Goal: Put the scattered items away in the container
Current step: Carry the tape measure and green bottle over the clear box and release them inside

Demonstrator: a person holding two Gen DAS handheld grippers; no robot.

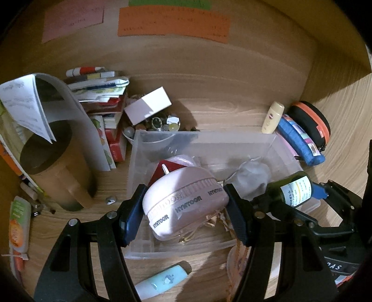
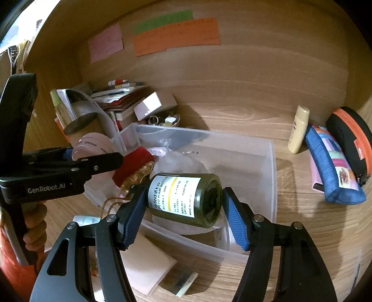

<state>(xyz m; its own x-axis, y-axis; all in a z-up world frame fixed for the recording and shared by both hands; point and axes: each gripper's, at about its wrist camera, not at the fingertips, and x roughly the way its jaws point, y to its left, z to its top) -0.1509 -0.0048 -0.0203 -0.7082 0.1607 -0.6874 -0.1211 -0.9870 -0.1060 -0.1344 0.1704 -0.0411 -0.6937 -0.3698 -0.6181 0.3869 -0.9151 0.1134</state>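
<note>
With your left gripper (image 1: 184,210) clamping the pink case (image 1: 183,202) and right gripper (image 2: 183,209) the green bottle (image 2: 186,199), lower both into the clear bin (image 2: 272,176) and release.

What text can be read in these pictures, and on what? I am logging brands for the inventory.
"HYNTOOR", repeated: band of the pink case in the left gripper.
"PETIT PUMP BOTTLE", "MADE IN JAPAN": label of the green bottle in the right gripper.
"GenRobot.AI": body of the left gripper, right wrist view.
Too blurred: the coloured wall notes, the booklet.
</note>
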